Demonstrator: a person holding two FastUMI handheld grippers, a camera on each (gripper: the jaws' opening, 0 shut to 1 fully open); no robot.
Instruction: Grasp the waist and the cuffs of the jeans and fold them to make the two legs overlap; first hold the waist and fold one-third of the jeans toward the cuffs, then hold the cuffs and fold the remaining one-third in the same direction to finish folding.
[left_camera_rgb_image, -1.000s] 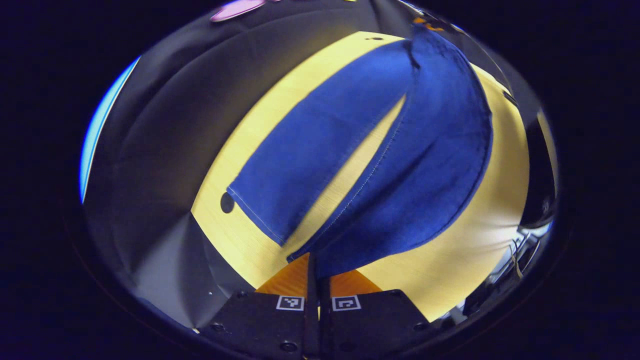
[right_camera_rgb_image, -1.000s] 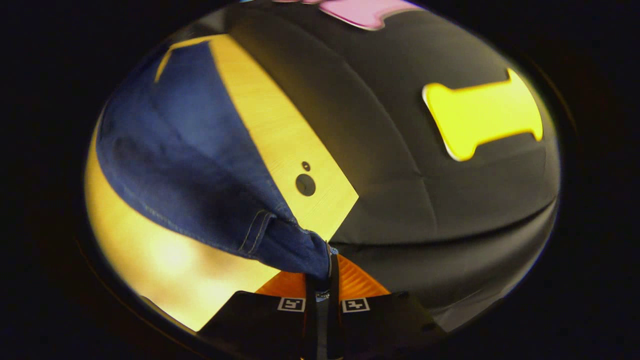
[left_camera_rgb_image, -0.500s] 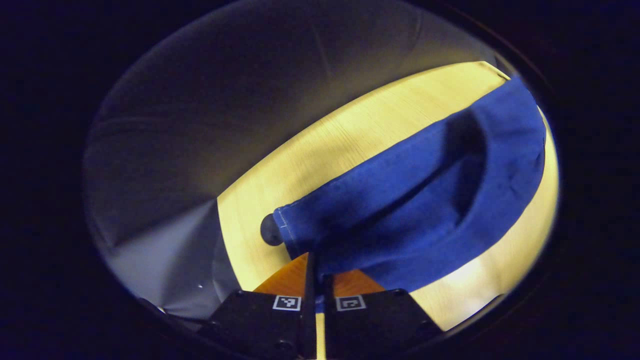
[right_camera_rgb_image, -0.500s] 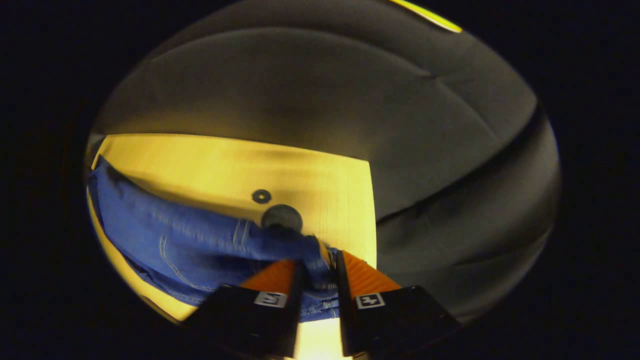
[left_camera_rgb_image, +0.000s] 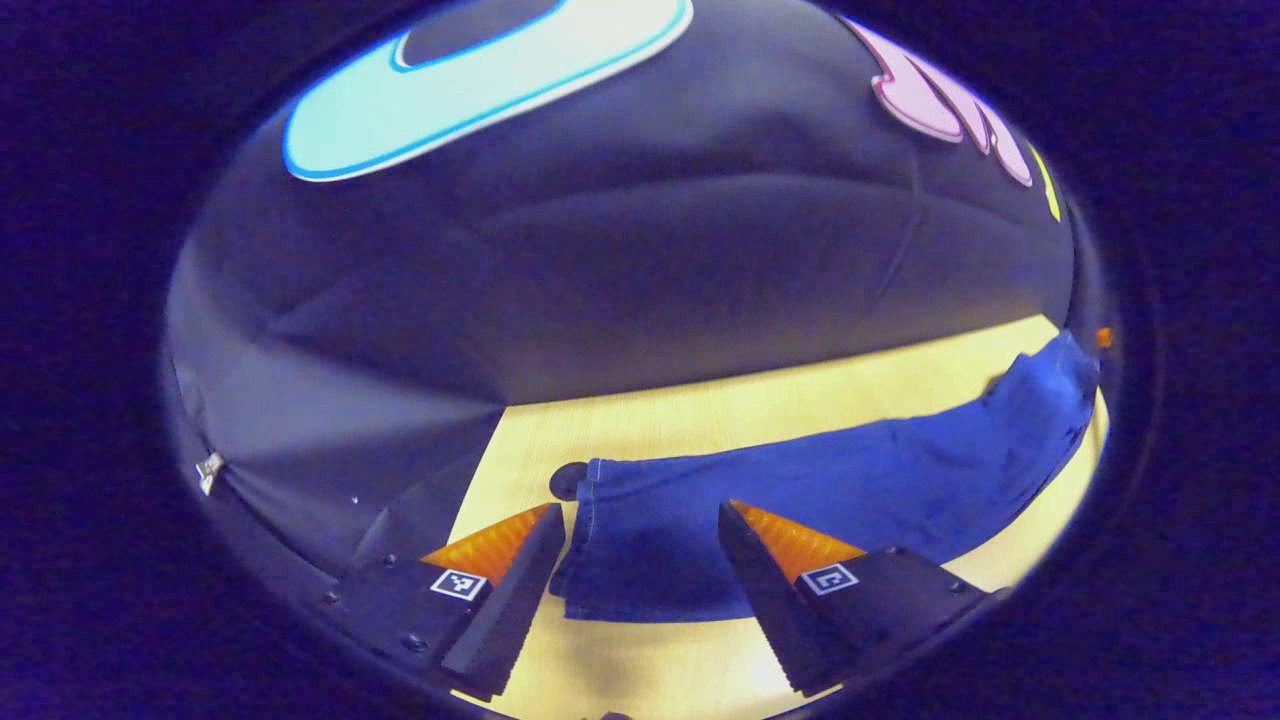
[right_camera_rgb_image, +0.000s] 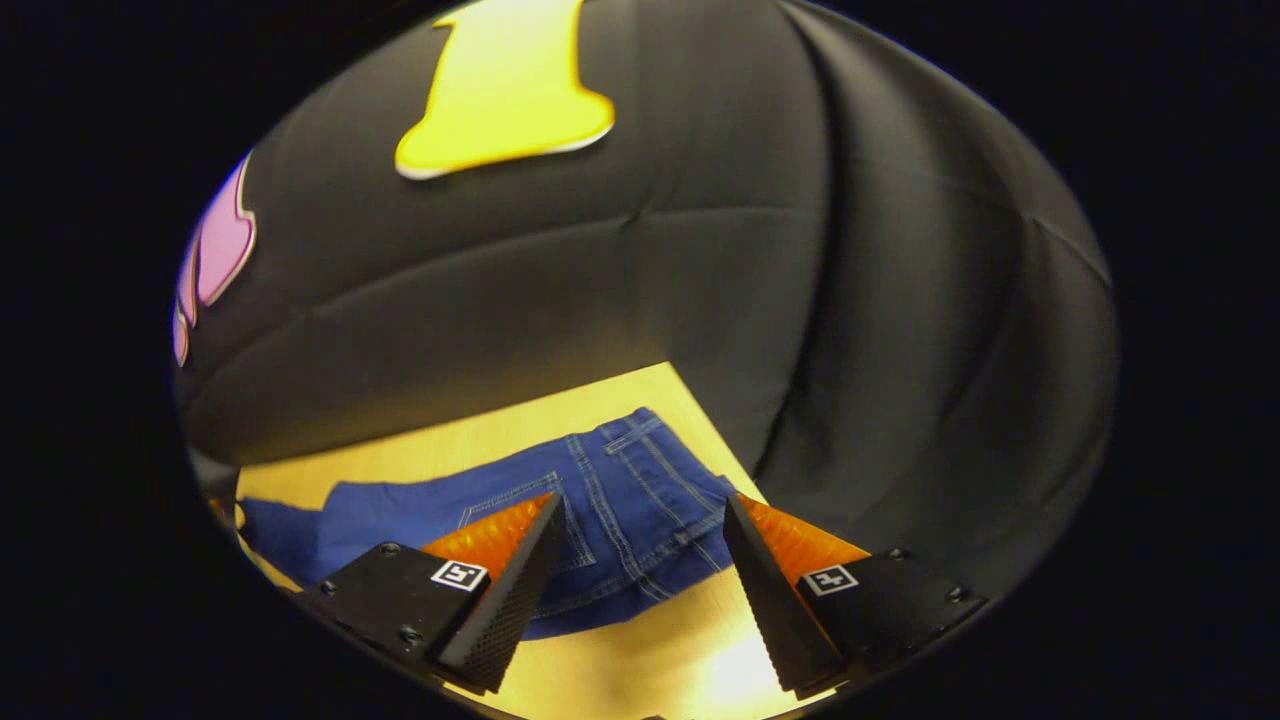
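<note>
I see both claws released: left claw spread over the jeans' cuffs, right claw over the waist at 12 o'clock. Jeans lie flat, legs overlapped, near the table edge.

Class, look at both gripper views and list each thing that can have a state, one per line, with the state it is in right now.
jeans: lying flat on the table, legs overlapped lengthwise, not yet folded in thirds.
cuffs: resting on the table, held by nothing.
waist: resting on the table, held by nothing.
left gripper: open, fingers apart either side of the cuffs.
right gripper: open, fingers apart over the waist.
table: bearing the jeans.
</note>
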